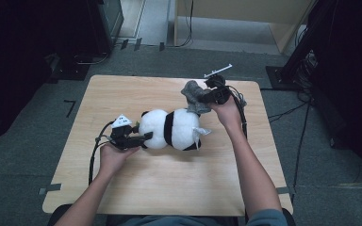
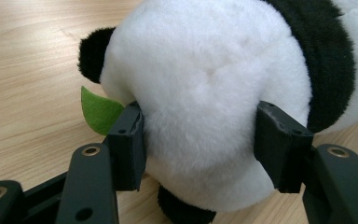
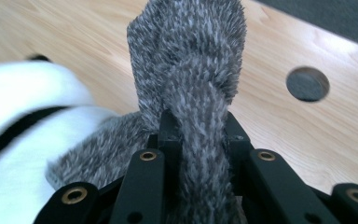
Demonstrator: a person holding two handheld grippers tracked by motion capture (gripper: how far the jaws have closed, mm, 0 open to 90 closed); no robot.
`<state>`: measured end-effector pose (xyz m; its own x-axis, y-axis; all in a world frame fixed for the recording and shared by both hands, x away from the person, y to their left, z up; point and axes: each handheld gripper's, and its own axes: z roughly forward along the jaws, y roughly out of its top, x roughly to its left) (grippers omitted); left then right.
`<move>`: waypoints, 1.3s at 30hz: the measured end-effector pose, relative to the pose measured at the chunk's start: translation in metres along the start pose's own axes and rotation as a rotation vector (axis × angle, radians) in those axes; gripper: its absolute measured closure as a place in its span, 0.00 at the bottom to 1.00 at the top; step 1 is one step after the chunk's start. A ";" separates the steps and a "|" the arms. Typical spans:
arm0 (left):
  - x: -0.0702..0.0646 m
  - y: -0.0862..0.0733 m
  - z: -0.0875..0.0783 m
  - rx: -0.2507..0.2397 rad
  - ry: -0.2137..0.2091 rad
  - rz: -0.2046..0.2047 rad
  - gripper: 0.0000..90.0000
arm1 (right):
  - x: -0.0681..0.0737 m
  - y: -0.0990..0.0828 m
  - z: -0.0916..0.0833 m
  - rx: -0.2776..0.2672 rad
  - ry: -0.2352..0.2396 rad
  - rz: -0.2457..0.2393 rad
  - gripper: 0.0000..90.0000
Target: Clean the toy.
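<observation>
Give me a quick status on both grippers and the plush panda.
Left hand-held gripper clamped on black-and-white plush panda. Right hand-held gripper shut on fuzzy grey knitted cloth, lifted beside panda. Nothing in the way.

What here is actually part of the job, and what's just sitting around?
In use:
- panda plush toy, clamped at its head by the left gripper
- grey fuzzy cloth, pinched in the right gripper

Just there:
- wooden table
- round hole in the tabletop
- cables on the floor
</observation>
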<state>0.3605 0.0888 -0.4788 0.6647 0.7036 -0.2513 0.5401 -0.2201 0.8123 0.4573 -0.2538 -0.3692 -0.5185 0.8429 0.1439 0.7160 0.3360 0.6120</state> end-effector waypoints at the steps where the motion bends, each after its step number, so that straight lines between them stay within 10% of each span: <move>1: 0.000 0.000 0.000 0.000 0.000 0.000 0.45 | 0.004 0.001 -0.004 -0.010 0.008 -0.002 0.84; 17: 0.000 0.000 0.000 -0.003 0.003 -0.001 0.45 | 0.085 0.019 -0.024 -0.083 0.148 -0.151 0.84; 31: -0.001 0.000 0.000 -0.002 0.006 0.005 0.45 | 0.142 0.025 0.020 -0.063 0.258 -0.217 0.84; 39: -0.001 0.000 -0.001 0.001 0.005 0.005 0.45 | 0.139 0.012 0.051 -0.009 0.219 -0.214 0.84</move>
<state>0.3597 0.0888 -0.4784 0.6648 0.7060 -0.2442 0.5370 -0.2244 0.8132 0.4174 -0.1113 -0.3816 -0.7463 0.6424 0.1741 0.5758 0.4919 0.6530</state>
